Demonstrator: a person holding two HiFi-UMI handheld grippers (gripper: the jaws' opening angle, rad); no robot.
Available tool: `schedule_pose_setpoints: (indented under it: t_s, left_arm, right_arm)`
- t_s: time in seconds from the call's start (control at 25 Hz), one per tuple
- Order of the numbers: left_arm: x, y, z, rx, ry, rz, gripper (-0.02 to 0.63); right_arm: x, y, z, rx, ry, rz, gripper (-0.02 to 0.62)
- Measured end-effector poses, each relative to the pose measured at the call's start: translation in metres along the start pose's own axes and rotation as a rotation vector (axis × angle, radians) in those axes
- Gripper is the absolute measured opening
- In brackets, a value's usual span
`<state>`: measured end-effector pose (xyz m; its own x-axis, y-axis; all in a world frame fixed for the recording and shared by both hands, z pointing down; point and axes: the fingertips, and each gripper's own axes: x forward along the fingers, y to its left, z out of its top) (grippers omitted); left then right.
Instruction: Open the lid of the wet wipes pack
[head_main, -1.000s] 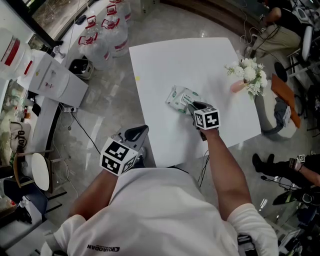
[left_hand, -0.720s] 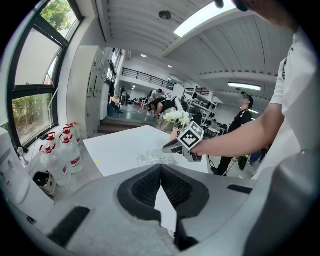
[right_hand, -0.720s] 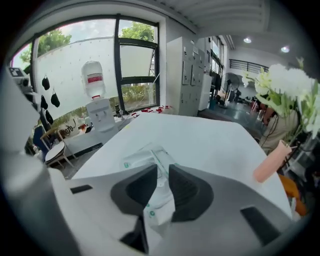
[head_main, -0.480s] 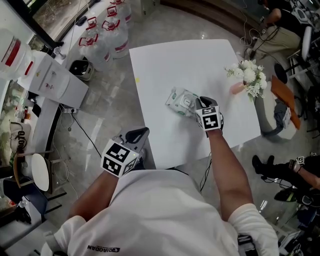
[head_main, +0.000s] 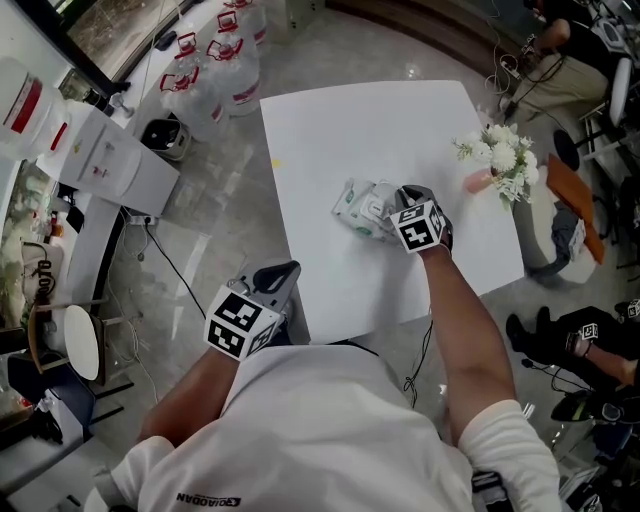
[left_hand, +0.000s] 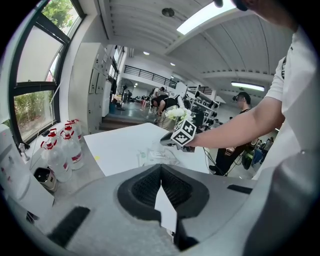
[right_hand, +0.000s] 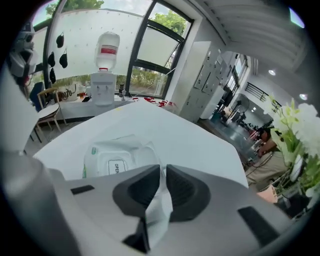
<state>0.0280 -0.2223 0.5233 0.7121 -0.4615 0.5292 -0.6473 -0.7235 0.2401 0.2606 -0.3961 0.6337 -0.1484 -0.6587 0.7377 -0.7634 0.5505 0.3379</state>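
The wet wipes pack (head_main: 360, 205) lies in the middle of the white table (head_main: 370, 120), its white flip lid (right_hand: 116, 166) facing up and closed. My right gripper (head_main: 393, 211) sits at the pack's right end. Its jaws have just been closing, and in the right gripper view (right_hand: 163, 172) a thin fold of the pack's film is pinched between the pads. My left gripper (head_main: 279, 273) hangs off the table's near left corner, away from the pack, jaws together with nothing in them (left_hand: 161, 167). From there the pack (left_hand: 155, 156) shows beyond it.
A vase of white flowers (head_main: 500, 155) stands at the table's right edge. Water bottles (head_main: 215, 70) and a white dispenser (head_main: 110, 160) stand on the floor to the left. Seated people (head_main: 560, 60) are at the right.
My right gripper slid from the pack's near side to its right end and rolled. Its jaws came together on the film. The left gripper kept still.
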Motion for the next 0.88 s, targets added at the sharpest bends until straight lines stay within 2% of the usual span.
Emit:
schedule_pose_setpoints:
  t_s: [0.32, 0.88]
  left_arm:
    - [0.006, 0.004, -0.005, -0.024, 0.017, 0.015, 0.005]
    - [0.0, 0.011, -0.016, -0.06, 0.033, 0.052, 0.005]
  right_arm:
    - [0.03, -0.004, -0.007, -0.075, 0.067, 0.05, 0.046]
    - [0.053, 0.012, -0.022, -0.084, 0.113, 0.112, 0.033]
